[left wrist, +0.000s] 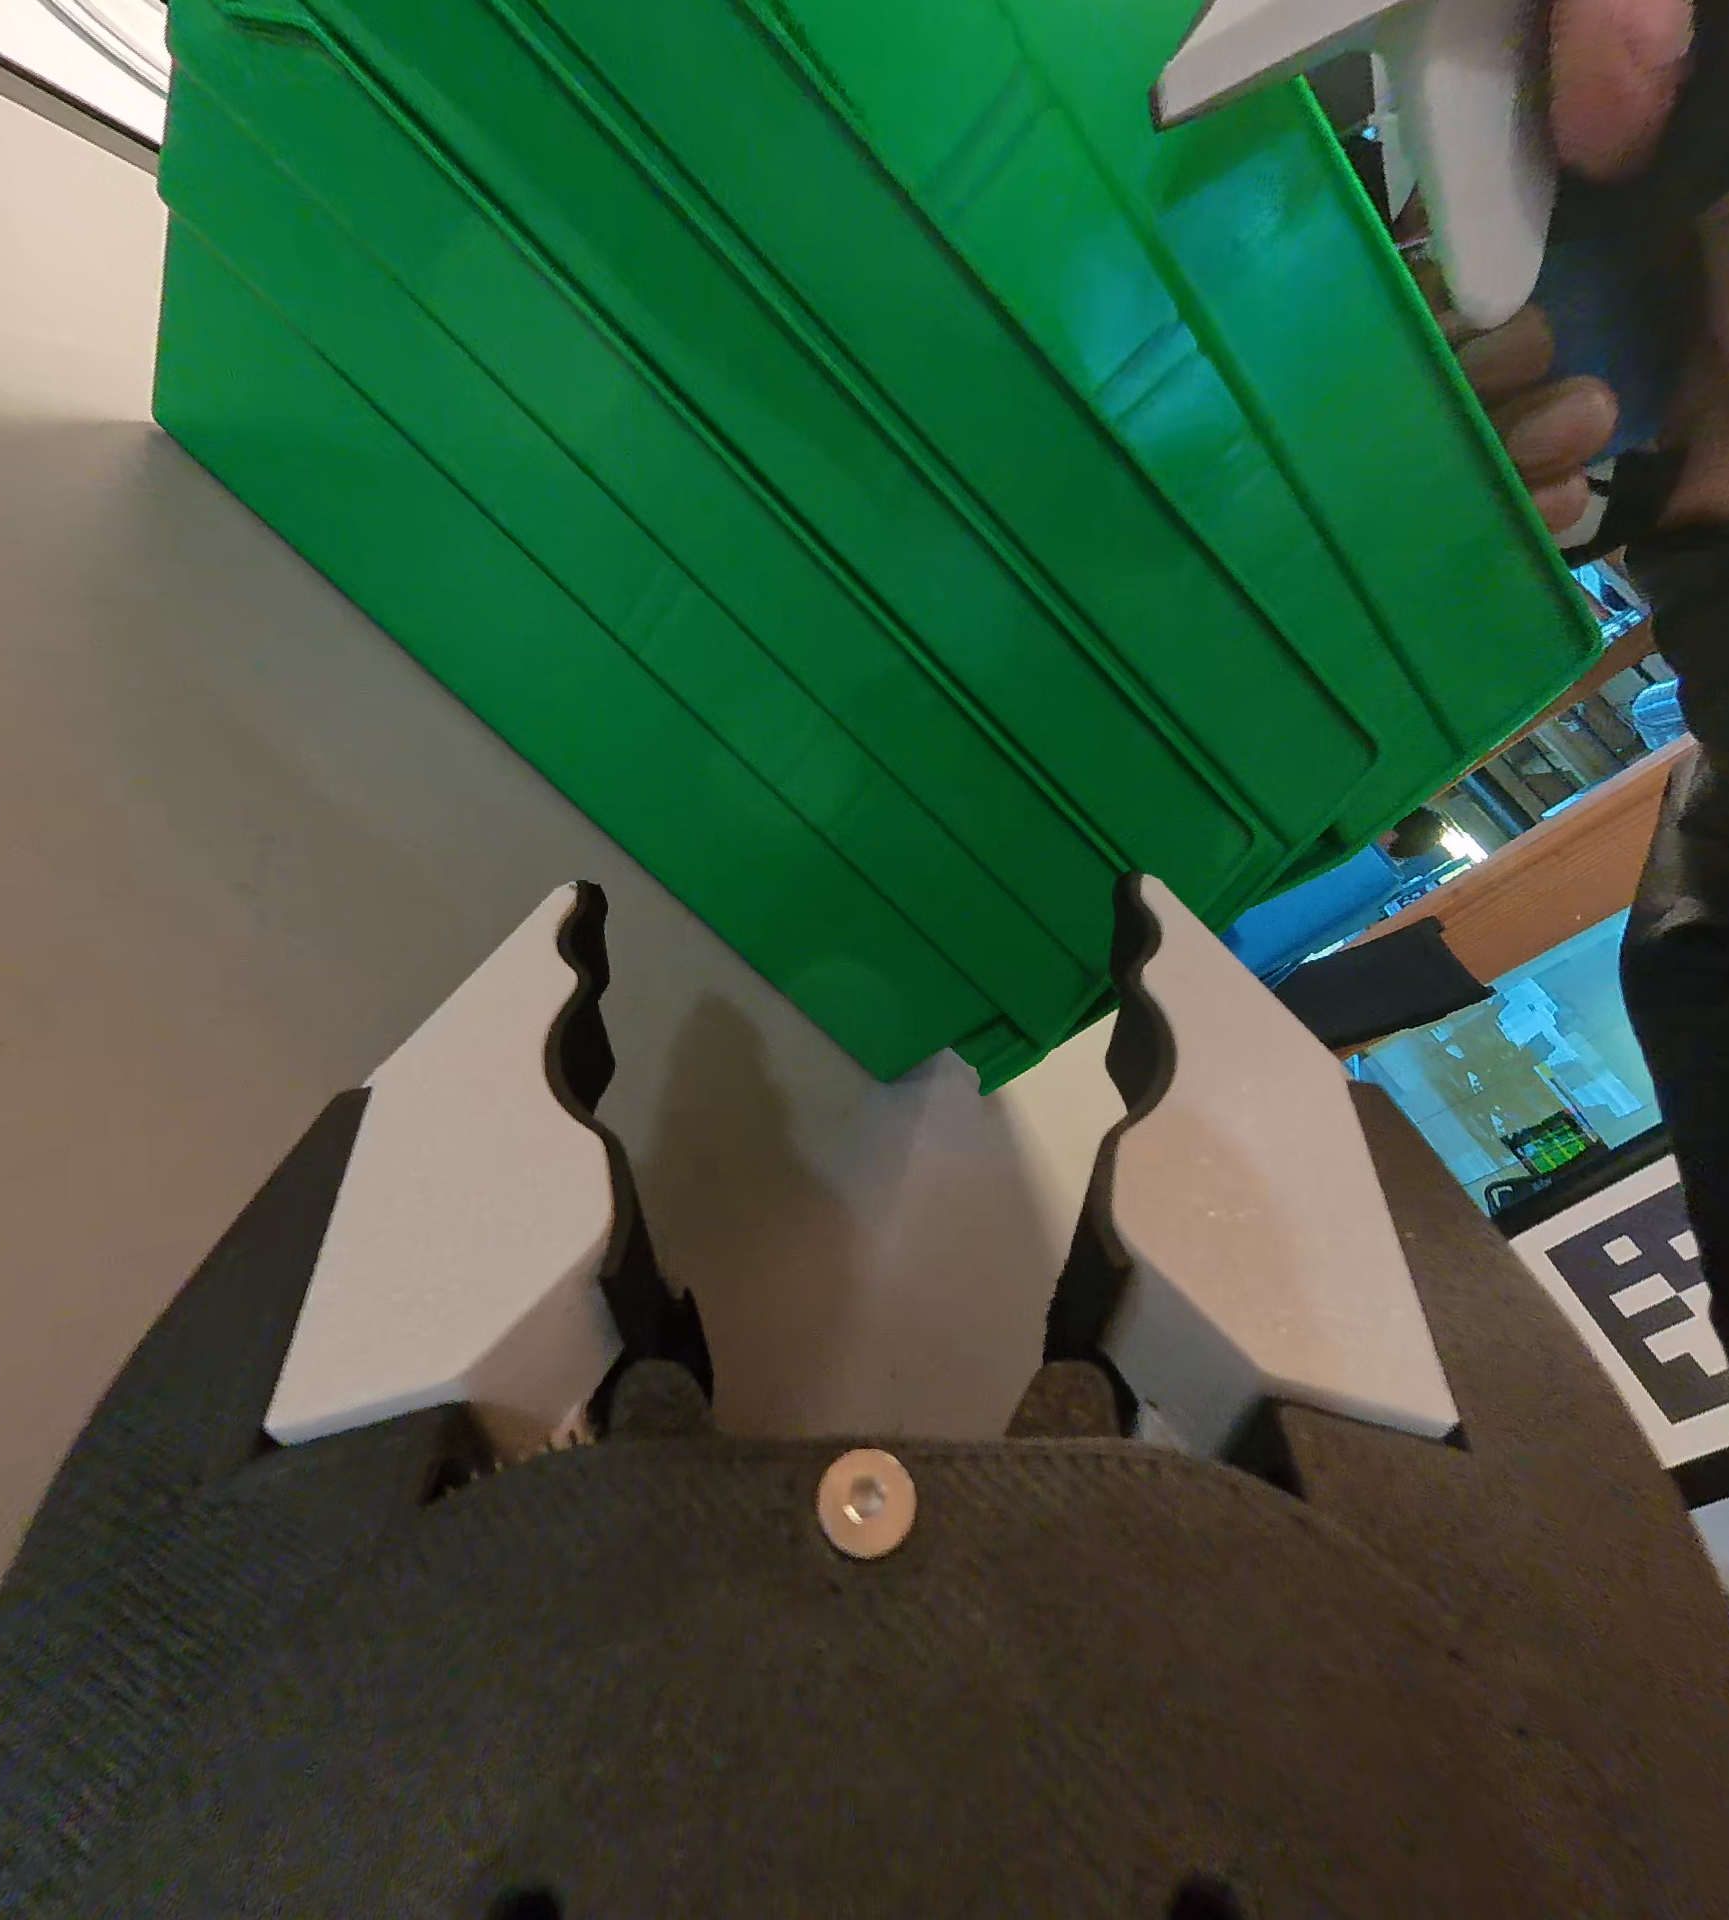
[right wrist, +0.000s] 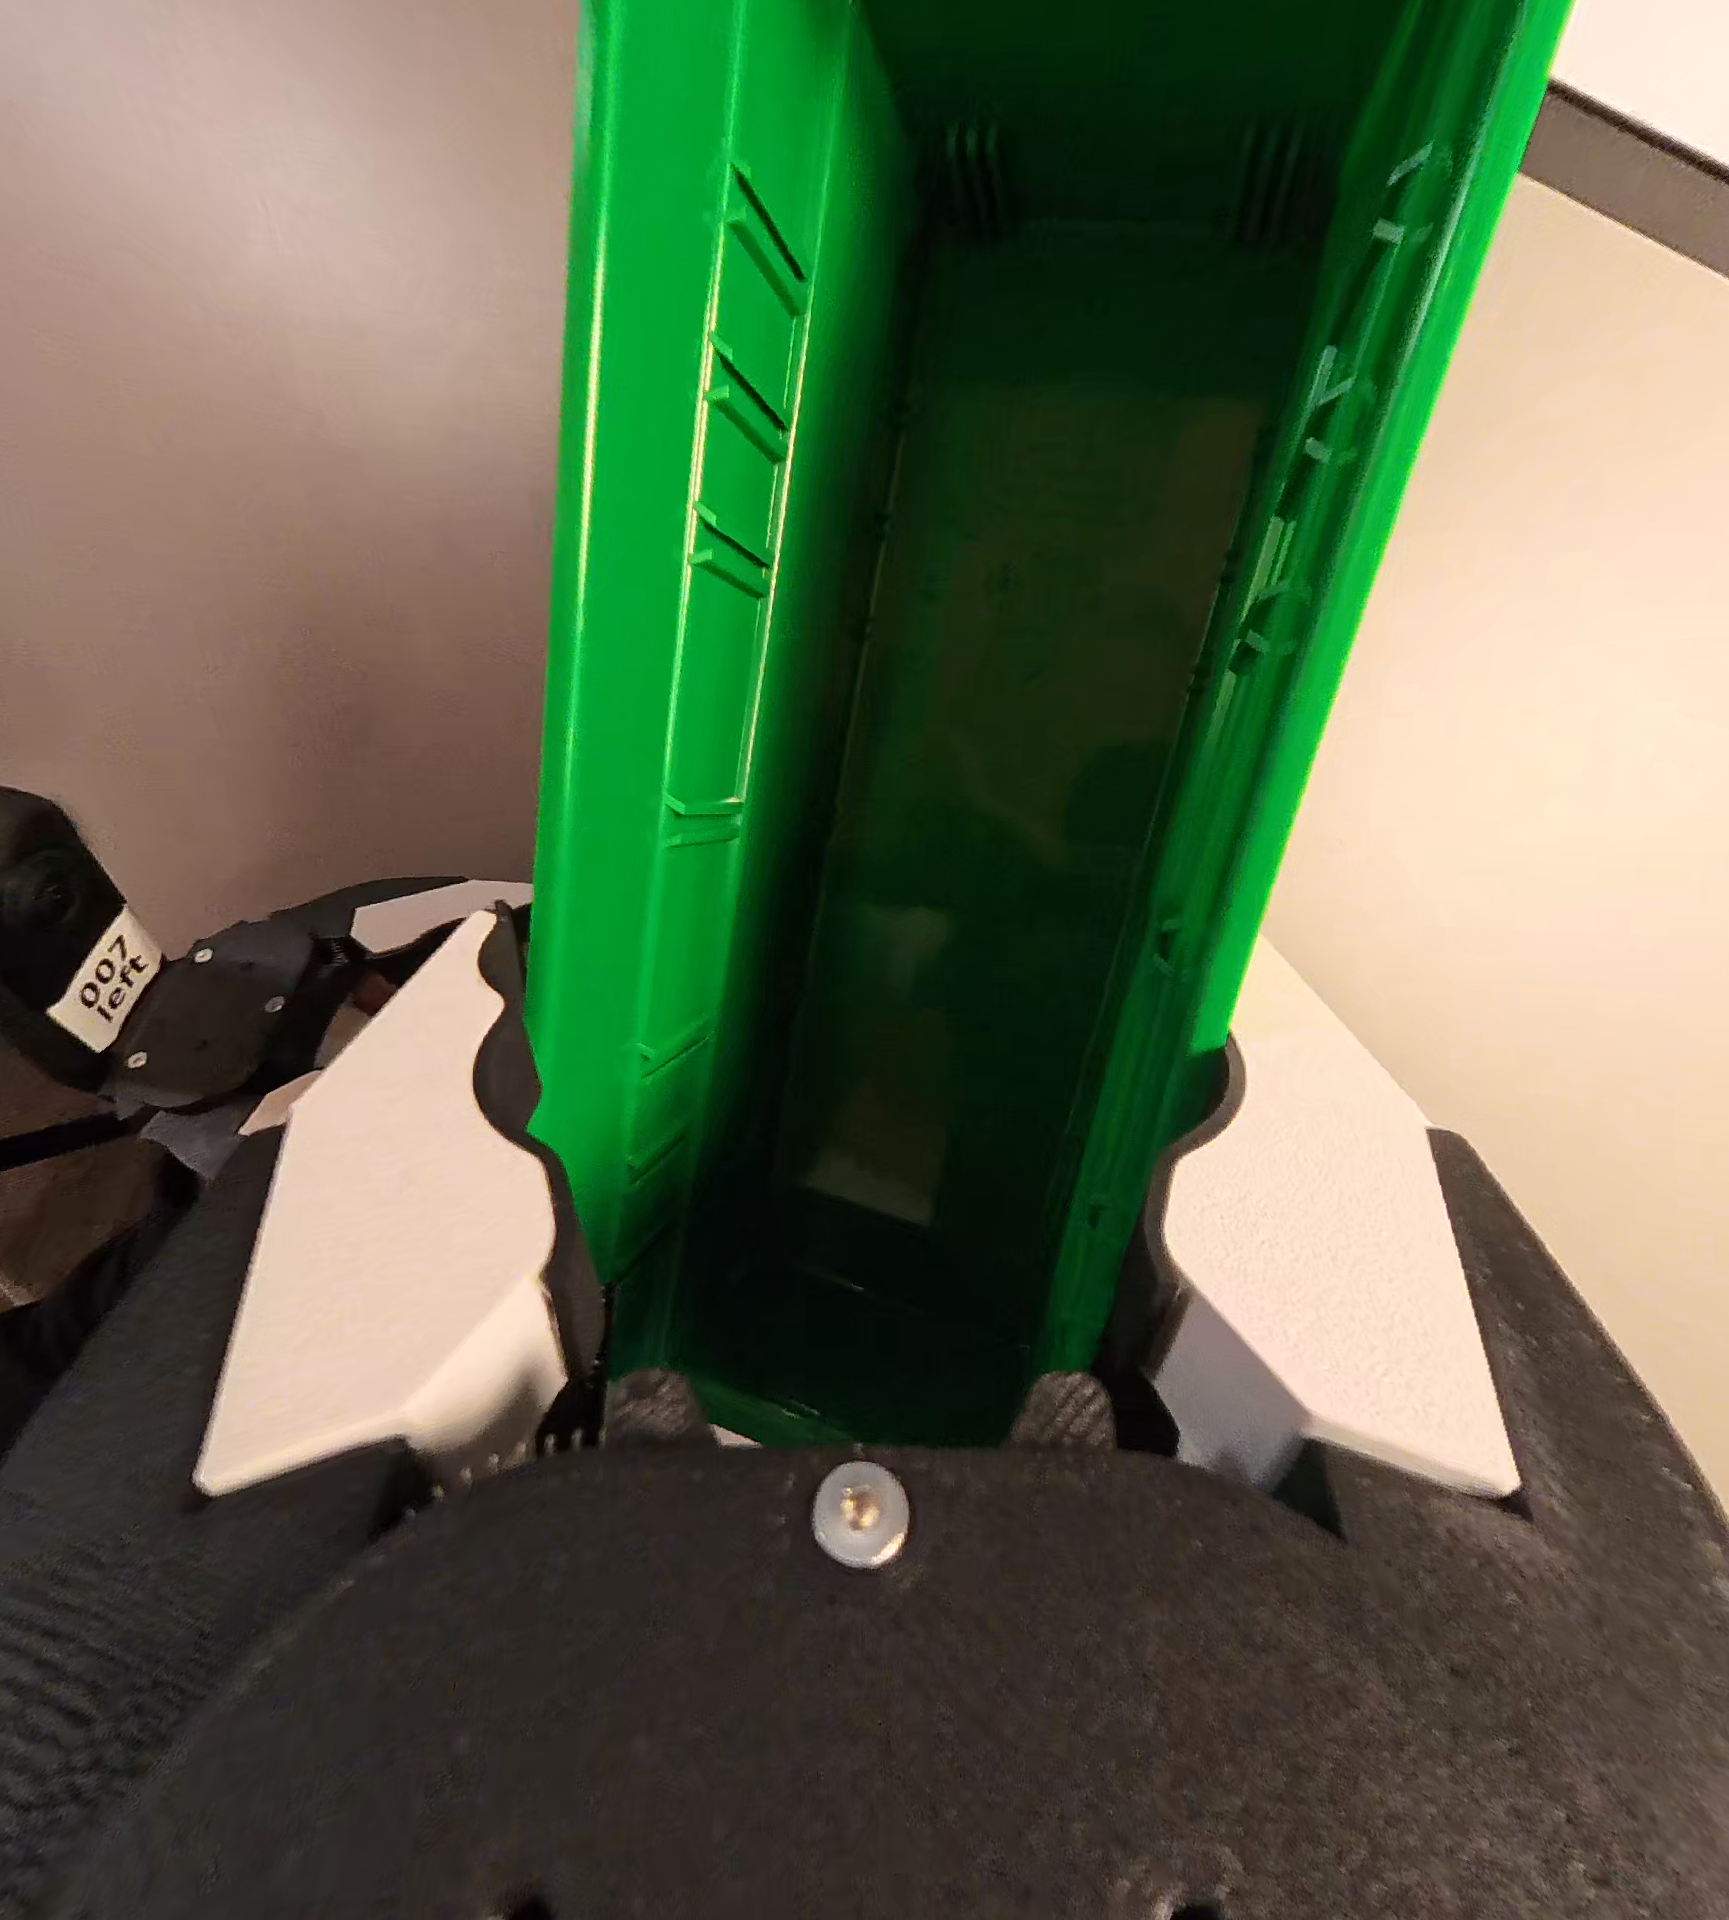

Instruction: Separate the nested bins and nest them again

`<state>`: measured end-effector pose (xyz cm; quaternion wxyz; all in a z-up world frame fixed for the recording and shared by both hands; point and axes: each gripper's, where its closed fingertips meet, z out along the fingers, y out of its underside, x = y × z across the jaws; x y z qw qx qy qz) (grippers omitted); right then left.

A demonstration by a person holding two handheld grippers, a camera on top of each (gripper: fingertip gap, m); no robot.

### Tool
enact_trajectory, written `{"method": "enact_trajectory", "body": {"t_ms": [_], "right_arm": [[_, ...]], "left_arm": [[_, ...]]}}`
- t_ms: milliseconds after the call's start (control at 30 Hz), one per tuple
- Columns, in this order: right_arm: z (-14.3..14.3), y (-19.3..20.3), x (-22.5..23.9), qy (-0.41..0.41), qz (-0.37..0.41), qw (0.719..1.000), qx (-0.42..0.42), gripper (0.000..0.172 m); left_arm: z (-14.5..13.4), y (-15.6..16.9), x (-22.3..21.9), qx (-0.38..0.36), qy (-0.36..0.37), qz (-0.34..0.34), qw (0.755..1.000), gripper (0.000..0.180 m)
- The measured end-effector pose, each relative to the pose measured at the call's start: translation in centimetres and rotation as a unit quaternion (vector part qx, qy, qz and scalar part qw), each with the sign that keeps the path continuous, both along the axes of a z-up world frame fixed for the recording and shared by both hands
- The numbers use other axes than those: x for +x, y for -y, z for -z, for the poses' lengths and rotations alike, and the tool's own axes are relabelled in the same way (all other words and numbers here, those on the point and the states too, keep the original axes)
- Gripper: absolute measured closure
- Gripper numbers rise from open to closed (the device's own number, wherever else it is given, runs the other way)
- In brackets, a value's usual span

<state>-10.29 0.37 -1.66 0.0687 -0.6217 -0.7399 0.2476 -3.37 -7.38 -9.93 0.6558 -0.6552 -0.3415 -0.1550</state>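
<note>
We've got the stack of long green moulded-plastic bins (left wrist: 735, 436), nested, tilted up off the pale matte tabletop (left wrist: 112, 727) w/ one low corner near the surface, just ahead of the left gripper (left wrist: 860, 997). That gripper's jaws stand apart on nothing; the stack corner pokes between the tips but neither pad presses it. The right gripper (right wrist: 865, 1091) is clamped across the width of the bin stack (right wrist: 995, 727), both dark wavy pads (right wrist: 512, 1081) tight on the outer side walls, open interior facing its camera. We judge these light, stiff, thin-walled, smooth and prob. slippery; walls may flex under squeeze. Best hold, we think: outer rim lip or ribbed wall near an end, left on the outer bin, right on the inner one.
</note>
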Motion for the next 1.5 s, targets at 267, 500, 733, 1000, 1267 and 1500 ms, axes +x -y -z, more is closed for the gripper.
{"method": "enact_trajectory", "body": {"t_ms": [267, 500, 733, 1000, 1267, 1500], "right_arm": [[-1.6, -1.0, -0.3, -0.035, 0.006, 0.998, 0.047, 0.039], [-3.0, -0.9, 1.7, -0.087, -0.012, 0.996, 0.001, 0.040], [-4.1, -3.7, 9.1, -0.229, -0.008, 0.960, -0.163, 0.044], [5.2, -4.1, 13.2, -0.244, -0.013, 0.935, -0.255, 0.047], [10.6, 2.3, 12.7, -0.223, -0.063, 0.950, -0.210, 0.034], [10.0, 6.6, 14.4, -0.205, -0.118, 0.918, -0.317, 0.048]], "left_arm": [[0.0, 0.0, 0.0, 0.000, 0.001, 0.001, 1.000, 0.083], [-0.1, 0.1, 0.0, 0.005, 0.000, 0.001, 1.000, 0.083], [-0.1, 0.0, 0.1, 0.006, 0.001, 0.003, 1.000, 0.083], [-0.3, 0.1, 0.0, 0.008, -0.003, 0.000, 1.000, 0.084], [-1.2, 2.4, 0.0, 0.033, -0.021, -0.008, 0.999, 0.084], [-2.6, 8.2, -2.7, -0.007, -0.062, -0.071, 0.996, 0.073]]}}
